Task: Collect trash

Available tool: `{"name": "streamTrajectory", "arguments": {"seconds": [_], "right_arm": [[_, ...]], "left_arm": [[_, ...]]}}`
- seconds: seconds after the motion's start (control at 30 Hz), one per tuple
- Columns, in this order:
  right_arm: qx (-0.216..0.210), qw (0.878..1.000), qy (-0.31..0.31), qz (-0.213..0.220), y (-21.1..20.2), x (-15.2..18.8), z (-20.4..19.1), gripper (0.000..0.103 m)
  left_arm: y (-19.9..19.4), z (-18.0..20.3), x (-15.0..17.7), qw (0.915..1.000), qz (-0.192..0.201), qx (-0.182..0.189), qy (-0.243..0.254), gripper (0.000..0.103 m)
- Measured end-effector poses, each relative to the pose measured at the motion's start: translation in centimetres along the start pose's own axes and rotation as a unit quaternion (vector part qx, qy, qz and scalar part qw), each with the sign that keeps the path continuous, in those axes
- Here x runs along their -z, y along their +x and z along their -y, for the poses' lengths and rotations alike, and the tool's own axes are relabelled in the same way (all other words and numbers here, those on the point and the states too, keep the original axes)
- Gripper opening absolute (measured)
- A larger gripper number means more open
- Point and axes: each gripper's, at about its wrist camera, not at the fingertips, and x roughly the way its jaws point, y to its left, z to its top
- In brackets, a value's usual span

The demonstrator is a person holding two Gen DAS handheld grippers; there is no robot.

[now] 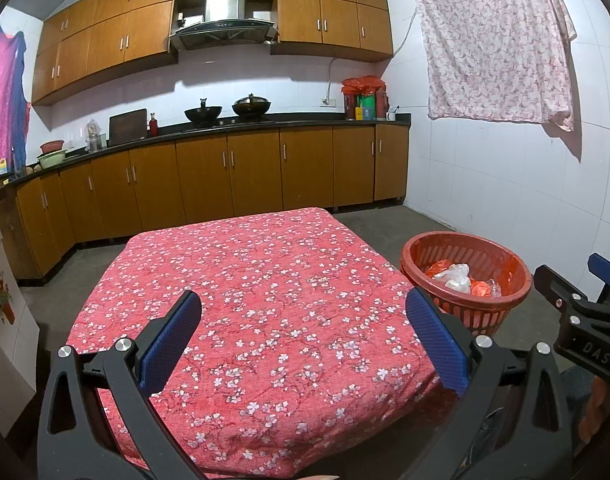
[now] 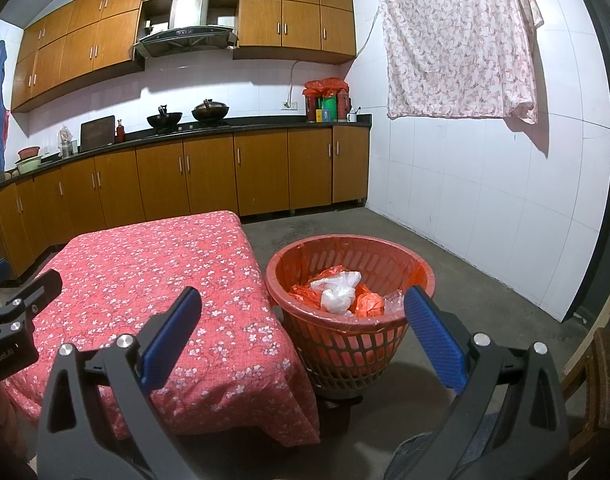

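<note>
The left gripper [image 1: 303,334] is held wide open and empty above the red floral tablecloth [image 1: 265,300]. The right gripper [image 2: 303,330] is likewise spread, empty, beside the red basket [image 2: 401,254], where bagged trash [image 2: 339,294] is seen.

The left gripper [image 1: 303,336] was built of matte black plastic arms with triangular cut-outs, each arm joined by round silver screws. Its two fingers [image 1: 171,344] carried long blue pads with a fine textured weave and rounded tips. The right gripper [image 2: 303,334] matched it in every part: black frame, silver screw heads, blue textured fingers [image 2: 435,340]. Seen from the left wrist view, the side of the right gripper bore white letters reading "DAS" on its black body, small screws and a blue tip. From the right wrist view, the left gripper's side showed partial white lettering, too cropped to read fully.
</note>
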Motion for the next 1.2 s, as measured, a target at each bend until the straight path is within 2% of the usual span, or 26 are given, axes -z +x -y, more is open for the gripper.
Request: {"name": "streamTrajectory", "arguments": {"seconds": [1.2], "right_arm": [[0.001, 1.0, 0.002, -0.002, -0.22, 0.36, -0.14, 0.099]], "left_arm": [[-0.17, 0.42, 0.02, 1.0, -0.002, 0.001, -0.001, 0.101]]}}
